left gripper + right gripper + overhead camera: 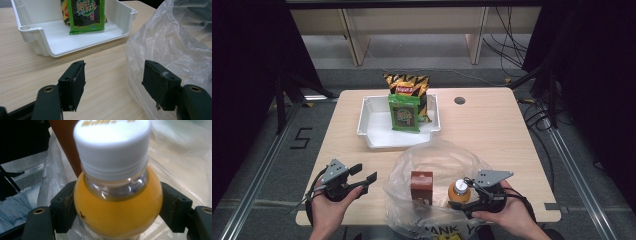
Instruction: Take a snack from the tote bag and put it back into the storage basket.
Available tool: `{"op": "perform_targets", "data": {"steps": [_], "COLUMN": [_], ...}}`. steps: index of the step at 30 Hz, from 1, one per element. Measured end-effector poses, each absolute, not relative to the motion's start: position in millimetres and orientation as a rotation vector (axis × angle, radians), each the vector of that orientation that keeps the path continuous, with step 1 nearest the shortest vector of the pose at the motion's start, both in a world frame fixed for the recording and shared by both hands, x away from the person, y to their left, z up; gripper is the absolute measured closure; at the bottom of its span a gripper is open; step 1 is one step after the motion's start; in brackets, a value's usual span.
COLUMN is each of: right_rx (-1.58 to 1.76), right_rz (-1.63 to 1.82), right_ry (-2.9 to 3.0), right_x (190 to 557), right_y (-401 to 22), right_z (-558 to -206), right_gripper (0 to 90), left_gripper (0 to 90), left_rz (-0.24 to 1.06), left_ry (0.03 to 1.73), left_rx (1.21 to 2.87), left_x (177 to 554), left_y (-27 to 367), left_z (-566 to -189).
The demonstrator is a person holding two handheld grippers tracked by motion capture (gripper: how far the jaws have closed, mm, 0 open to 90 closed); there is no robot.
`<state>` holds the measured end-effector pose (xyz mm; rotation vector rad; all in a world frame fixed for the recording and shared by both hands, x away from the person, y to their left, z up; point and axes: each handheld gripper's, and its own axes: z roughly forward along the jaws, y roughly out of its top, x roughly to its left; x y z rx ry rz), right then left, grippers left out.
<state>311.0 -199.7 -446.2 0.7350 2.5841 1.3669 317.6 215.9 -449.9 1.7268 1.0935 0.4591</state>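
While right gripper [117, 215] seemingly clasps orange bottle [117, 202] inside plastic bag [432, 160], left gripper [117, 85] open, empty

The orange bottle [117, 202] is cut off below, its cap print blurred.

White tray [367, 122] holding green snack packet [404, 113], yellow-black chip bag [408, 84], wooden table [492, 125]

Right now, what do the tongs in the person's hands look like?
The left tongs and right tongs are black, each with two flat, blocky jaws lined with dark pads. Brass-coloured rivets sit at the jaw hinges. A grey three-cornered plate rides on top of each, and a thin dark cable trails from them. The forearms are bare; no sleeves show.
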Motion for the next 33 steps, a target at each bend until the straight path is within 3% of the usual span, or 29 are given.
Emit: {"op": "perform_targets", "data": {"steps": [33], "right_rx": [0.684], "right_rz": [1.324], "right_ry": [2.608], "right_x": [310.9], "right_y": [-197.7], "right_z": [-459.3], "right_gripper": [32.9], "left_gripper": [33.6], "left_rz": [0.463], "left_ry": [1.094], "left_rx": [1.737], "left_x": [317.5], "left_y": [215.0], "left_z": [-451.1]}}
